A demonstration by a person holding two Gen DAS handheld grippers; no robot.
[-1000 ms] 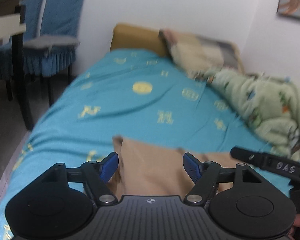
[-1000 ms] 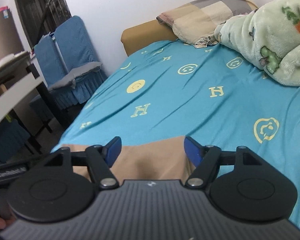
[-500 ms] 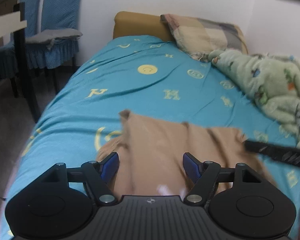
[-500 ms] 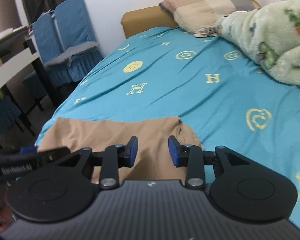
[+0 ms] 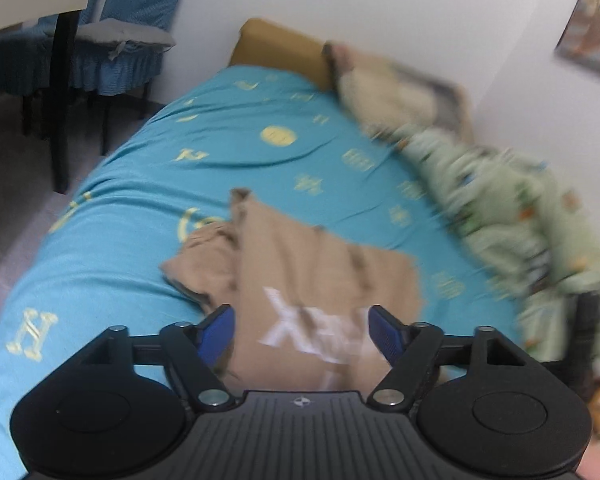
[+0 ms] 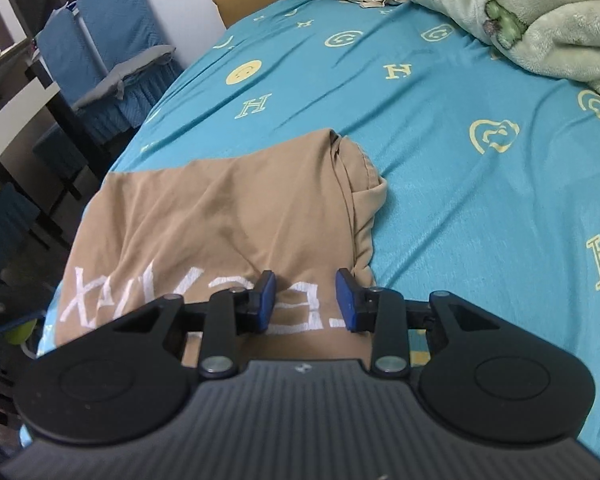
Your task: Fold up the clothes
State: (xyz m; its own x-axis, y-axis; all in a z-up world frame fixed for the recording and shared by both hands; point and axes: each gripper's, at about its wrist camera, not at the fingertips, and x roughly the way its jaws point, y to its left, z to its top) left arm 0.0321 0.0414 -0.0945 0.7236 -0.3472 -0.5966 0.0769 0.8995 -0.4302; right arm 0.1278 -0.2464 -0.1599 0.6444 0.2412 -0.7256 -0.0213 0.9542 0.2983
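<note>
the tan shirt is soft and floppy, so grab an edge; left fingers are opening, right fingers are closing, both hold nothing.

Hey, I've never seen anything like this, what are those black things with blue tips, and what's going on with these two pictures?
Those are two hand-held grippers, each carrying a camera that looks along its fingers. One picture comes from the left gripper, one from the right gripper. On the bed's turquoise sheet lies a tan T-shirt with white lettering, beside a green blanket and a pillow. The left jaws are opening and the right ones closing, both over the shirt; neither visibly pinches it.
</note>
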